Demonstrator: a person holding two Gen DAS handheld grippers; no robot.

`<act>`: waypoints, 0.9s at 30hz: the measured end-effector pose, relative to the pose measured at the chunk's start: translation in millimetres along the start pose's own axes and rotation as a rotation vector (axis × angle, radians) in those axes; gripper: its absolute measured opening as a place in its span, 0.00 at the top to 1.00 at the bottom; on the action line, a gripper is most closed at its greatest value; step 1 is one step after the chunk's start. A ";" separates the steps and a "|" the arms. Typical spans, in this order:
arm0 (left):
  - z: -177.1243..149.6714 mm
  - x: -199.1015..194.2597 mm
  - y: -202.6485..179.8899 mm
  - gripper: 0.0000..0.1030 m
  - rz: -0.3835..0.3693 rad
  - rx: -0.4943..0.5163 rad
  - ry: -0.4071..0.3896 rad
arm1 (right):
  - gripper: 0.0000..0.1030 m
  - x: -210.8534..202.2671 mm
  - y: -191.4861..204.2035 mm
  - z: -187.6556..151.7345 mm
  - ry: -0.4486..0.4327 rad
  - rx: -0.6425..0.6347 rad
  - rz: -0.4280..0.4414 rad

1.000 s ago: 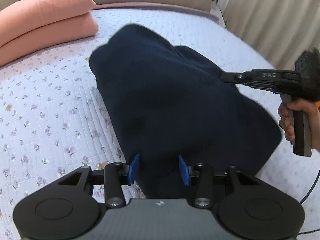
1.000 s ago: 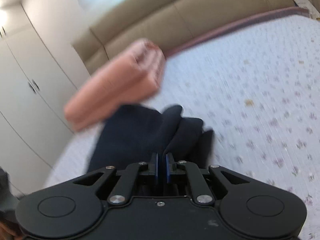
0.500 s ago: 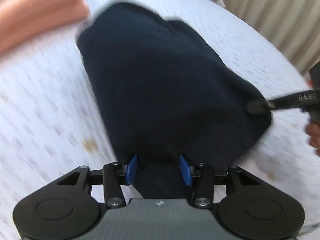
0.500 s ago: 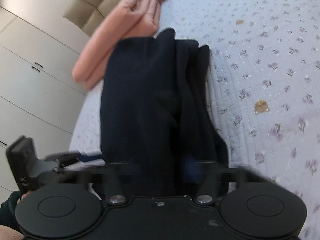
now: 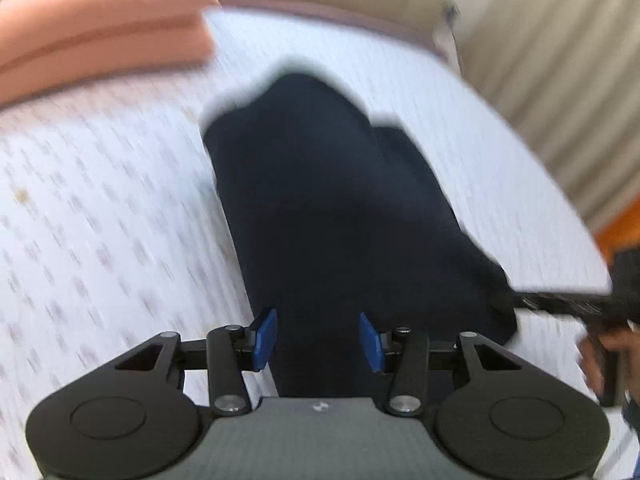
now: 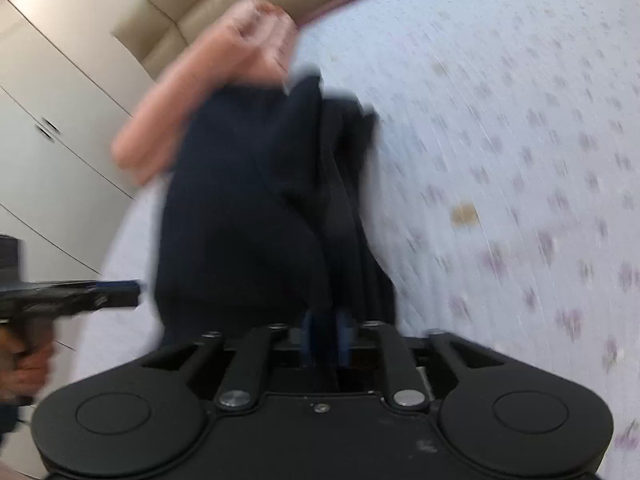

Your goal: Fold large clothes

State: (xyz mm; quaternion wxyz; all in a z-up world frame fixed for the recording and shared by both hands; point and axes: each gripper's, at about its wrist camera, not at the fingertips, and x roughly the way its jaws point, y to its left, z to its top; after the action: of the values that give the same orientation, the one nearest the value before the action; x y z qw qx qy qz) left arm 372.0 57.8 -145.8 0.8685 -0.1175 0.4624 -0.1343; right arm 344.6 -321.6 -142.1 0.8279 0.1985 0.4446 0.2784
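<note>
A navy garment lies lengthwise on the flowered bed sheet, folded into a long band. My left gripper hovers over its near end. The blue pads stand apart and are easing wider, with flat cloth between them and no pinch showing. My right gripper is at the garment's near right corner. A raised ridge of dark cloth runs in between its pads, which are close together and starting to open. Both views are motion-blurred.
A folded pink blanket lies at the head of the bed beside the garment's far end. A beige headboard and white wardrobe doors stand beyond it, and a curtain hangs to the right. A hand holds each tool.
The right gripper slid along the garment's right side from its middle to its near corner, and its pads now stand slightly wider. The left view drew back and up.
</note>
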 end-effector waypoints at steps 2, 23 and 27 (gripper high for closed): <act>22.5 4.0 17.1 0.46 0.035 -0.030 -0.068 | 0.09 -5.1 9.6 24.2 -0.116 -0.028 0.011; 121.6 156.4 33.5 0.32 0.035 -0.193 -0.182 | 0.88 150.0 -16.6 102.2 -0.111 -0.119 -0.189; 117.8 141.8 19.1 0.33 0.068 -0.107 -0.184 | 0.83 149.4 -9.9 105.5 -0.074 -0.075 -0.212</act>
State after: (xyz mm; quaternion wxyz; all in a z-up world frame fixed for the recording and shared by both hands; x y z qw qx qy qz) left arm 548.7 36.6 -197.4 0.9040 -0.1596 0.3907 -0.0684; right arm 503.9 -242.5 -185.8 0.8754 0.1290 0.4217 0.1982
